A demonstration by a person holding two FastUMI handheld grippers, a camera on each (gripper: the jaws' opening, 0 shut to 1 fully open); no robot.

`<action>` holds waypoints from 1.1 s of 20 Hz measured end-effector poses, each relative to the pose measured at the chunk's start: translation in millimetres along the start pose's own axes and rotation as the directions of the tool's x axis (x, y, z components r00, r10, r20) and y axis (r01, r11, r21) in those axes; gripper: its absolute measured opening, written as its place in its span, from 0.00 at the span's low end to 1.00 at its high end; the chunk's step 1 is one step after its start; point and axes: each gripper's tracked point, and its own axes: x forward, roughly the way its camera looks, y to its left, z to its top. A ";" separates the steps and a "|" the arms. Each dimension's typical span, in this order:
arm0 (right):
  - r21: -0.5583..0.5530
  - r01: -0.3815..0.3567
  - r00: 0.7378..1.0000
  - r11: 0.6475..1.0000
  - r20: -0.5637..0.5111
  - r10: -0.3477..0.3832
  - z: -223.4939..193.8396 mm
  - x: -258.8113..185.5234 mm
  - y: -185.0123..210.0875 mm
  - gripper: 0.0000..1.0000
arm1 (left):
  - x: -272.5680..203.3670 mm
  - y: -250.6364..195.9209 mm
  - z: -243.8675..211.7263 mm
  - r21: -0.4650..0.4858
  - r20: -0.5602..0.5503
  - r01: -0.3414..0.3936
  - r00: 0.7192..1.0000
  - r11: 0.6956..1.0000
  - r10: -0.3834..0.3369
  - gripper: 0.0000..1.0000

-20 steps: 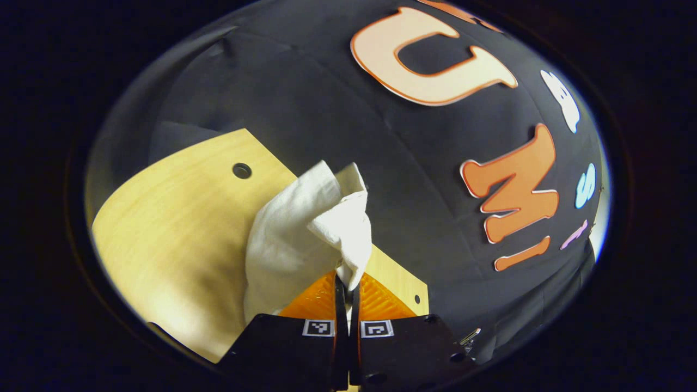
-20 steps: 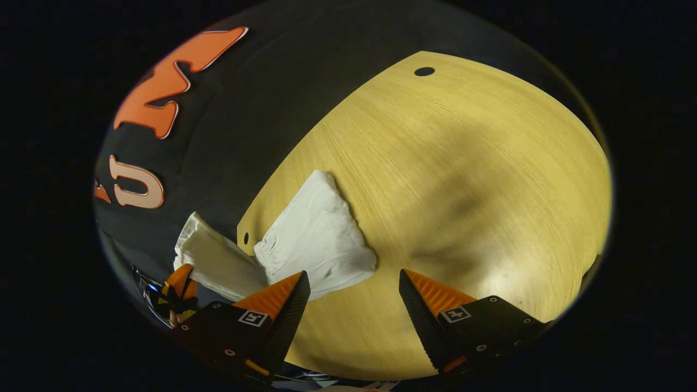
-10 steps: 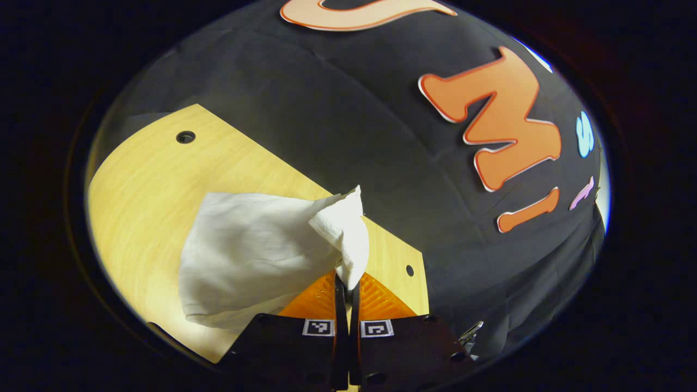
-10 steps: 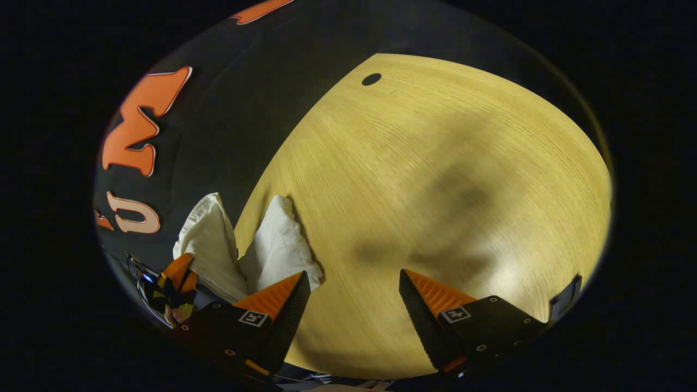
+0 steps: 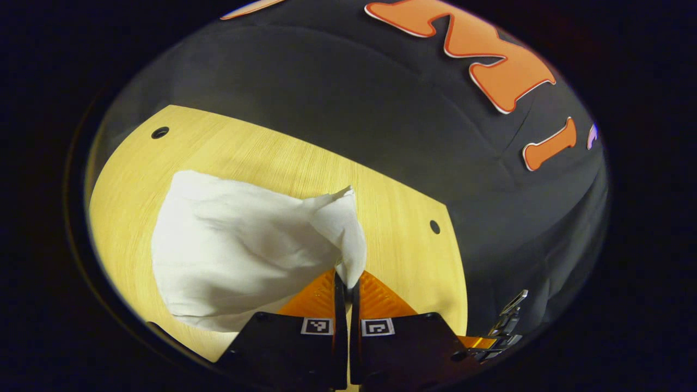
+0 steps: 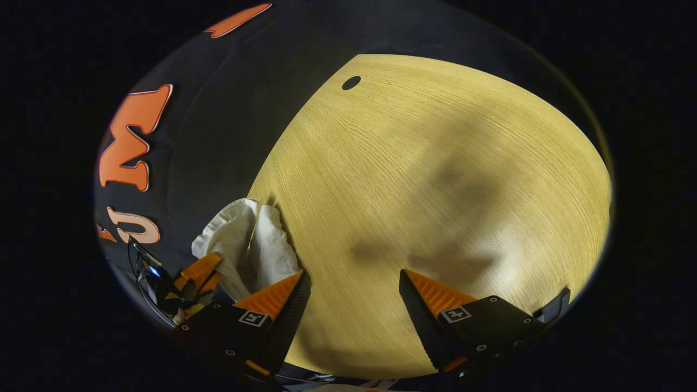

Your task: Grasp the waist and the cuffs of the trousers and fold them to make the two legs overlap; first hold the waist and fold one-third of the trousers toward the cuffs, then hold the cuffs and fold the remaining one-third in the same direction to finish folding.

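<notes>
Pale wooden bench (image 5: pixel 261 158) under both cameras, black cloth wall behind. Left claw (image 5: pixel 347 283) pressed together, pinching a raised corner of the white trousers (image 5: pixel 234 250); the rest of the cloth drapes down onto the bench near its edge. Right claw (image 6: pixel 354 294) spread wide above bare wood, holding nothing, trousers bunched just beside its finger. Small holes (image 5: pixel 160 132) in the board farther off.

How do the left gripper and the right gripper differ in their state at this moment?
The left gripper is shut on the white trousers; the right gripper is open and holds nothing. The left gripper lifts cloth above the wooden table; the right gripper has only bare table between its fingers. Both are over the same table.
</notes>
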 end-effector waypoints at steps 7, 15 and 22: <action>-0.027 0.004 1.000 1.000 0.004 -0.004 -0.4 0.4 9.4 0.99 | 3.9 -8.7 -32.3 -0.027 -0.059 0.059 0.996 0.998 -0.060 0.55; -0.175 -0.018 1.000 0.984 0.010 0.020 -22.8 9.2 70.0 0.99 | -51.0 33.4 -33.8 0.006 -0.026 0.046 0.999 0.999 -0.046 1.00; -0.367 -0.029 0.994 0.930 0.085 0.065 -39.5 -5.7 146.3 0.98 | -120.2 87.7 20.1 0.121 0.154 -0.041 0.988 0.992 0.022 0.99</action>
